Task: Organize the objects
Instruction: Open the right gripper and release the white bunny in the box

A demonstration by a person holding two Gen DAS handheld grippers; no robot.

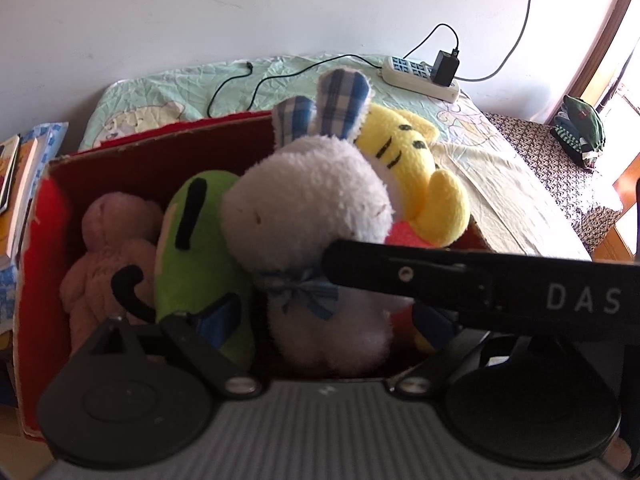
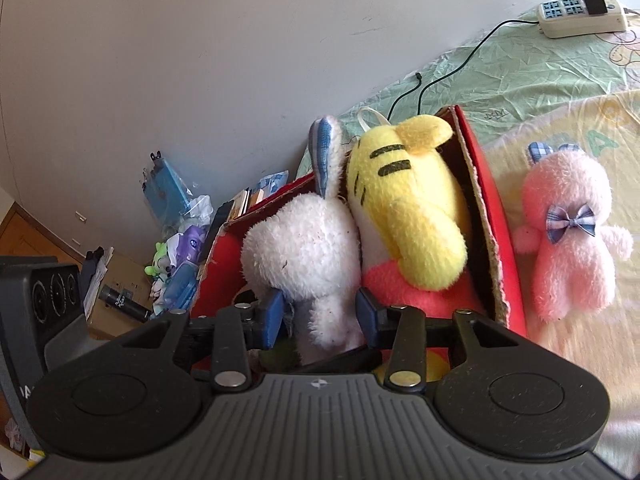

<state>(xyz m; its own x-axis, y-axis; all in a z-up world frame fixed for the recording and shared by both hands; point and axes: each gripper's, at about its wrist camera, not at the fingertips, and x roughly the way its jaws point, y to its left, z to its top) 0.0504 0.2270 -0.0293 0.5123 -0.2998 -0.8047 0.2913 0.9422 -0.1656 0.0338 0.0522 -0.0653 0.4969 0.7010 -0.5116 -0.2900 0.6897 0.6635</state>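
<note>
An open red cardboard box [image 1: 40, 216] [image 2: 486, 184] lies on the bed and holds several plush toys: a pale pink bear [image 1: 108, 248], a green plush [image 1: 192, 248], a white bunny [image 1: 308, 200] [image 2: 300, 252] with blue plaid ears, and a yellow tiger [image 1: 404, 160] [image 2: 404, 204]. My right gripper [image 2: 320, 314] is shut on the white bunny's lower body, its blue pads [image 2: 272, 316] pressed into the fur. It crosses the left wrist view as a black bar [image 1: 480, 284]. My left gripper [image 1: 325, 324] is open, its fingers wide either side of the bunny's bottom.
A pink bunny [image 2: 568, 240] with a plaid bow lies on the bed to the right of the box. A power strip [image 1: 420, 74] [image 2: 580, 14] with cables sits near the wall. Books [image 1: 16, 184] stand left of the box; clutter [image 2: 176, 256] covers the floor.
</note>
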